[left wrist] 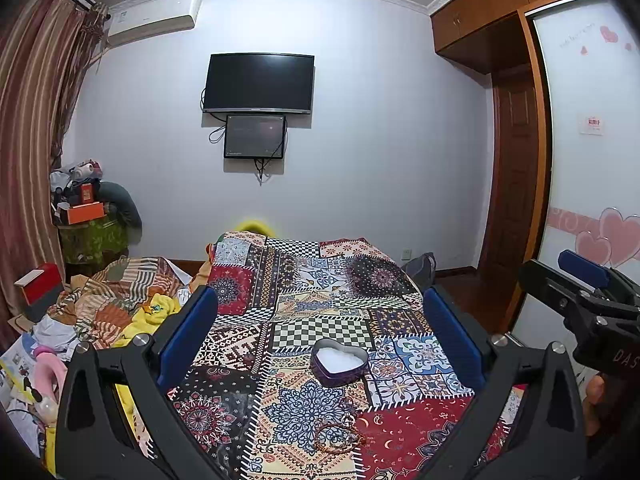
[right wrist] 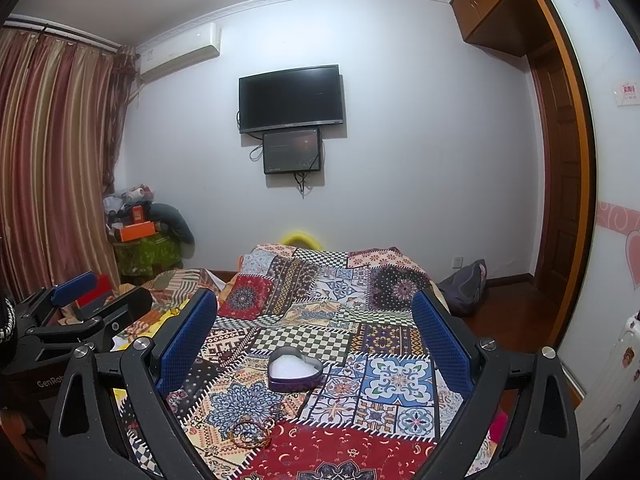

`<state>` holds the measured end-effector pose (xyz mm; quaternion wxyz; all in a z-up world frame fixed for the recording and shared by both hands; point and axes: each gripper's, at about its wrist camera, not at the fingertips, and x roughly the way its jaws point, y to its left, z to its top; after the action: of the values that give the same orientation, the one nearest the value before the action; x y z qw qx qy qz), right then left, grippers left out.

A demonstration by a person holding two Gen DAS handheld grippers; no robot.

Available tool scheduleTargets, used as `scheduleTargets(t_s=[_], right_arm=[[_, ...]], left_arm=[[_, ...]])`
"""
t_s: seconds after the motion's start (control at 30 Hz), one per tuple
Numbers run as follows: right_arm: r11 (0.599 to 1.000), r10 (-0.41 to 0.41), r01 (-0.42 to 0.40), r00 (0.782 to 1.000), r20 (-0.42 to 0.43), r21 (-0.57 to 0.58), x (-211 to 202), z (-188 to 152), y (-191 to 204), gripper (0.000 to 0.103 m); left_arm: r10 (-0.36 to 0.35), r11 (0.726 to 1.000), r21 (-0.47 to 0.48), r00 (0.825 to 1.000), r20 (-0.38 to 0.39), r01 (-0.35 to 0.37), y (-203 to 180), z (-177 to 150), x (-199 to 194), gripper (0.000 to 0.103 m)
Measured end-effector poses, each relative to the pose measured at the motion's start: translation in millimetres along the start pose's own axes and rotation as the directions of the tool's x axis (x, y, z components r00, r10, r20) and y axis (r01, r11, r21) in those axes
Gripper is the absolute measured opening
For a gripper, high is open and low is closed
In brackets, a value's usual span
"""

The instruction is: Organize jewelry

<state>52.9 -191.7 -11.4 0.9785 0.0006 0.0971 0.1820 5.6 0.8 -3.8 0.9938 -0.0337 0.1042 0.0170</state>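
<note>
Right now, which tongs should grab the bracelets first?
Probably left. The bracelets lie centred between the open left tongs, while they sit left of centre under the right tongs. The margin is small.

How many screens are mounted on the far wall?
2. The large black television hangs in the middle of the wall. The smaller screen hangs directly below it, with cables dangling under it. No other screen is in view.

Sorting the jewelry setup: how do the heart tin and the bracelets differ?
The tin is a purple, walled heart with white lining; the bracelets are thin brownish loops lying flat. The tin lies farther from the tools, the bracelets nearer. Both rest on the patterned cloth, ungrasped.
</note>
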Motion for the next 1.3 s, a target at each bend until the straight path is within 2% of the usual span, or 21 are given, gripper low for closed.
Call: scheduleTargets(t_s=[0.87,0.97,1.13,1.3], right_arm=[[1.0,0.007,-0.007,1.0,-0.03,-0.01,7,0,4,0.097],[1.0,0.008,-0.009,0.999,-0.049,-0.016,15,-2,6,0.097],[0.999,0.011,-0.015,0.993,-0.117,-0.029,39,-17,8,0.097],[0.995,-0.018,-0.002,0.978,-0.206,-0.097,68,-42,14,0.097]], left_arm=[[0.005,1.0,-0.019,1.0,-0.022,-0.006,8,-1,10,0.103],[0.008,1.0,-0.024,0.999,-0.04,-0.009,13,-5,18,0.103],[0.025,0.998,-0.046,0.993,-0.116,-0.03,33,-18,46,0.103],[0.059,0.996,-0.046,0.972,-0.226,-0.071,54,-39,82,0.103]])
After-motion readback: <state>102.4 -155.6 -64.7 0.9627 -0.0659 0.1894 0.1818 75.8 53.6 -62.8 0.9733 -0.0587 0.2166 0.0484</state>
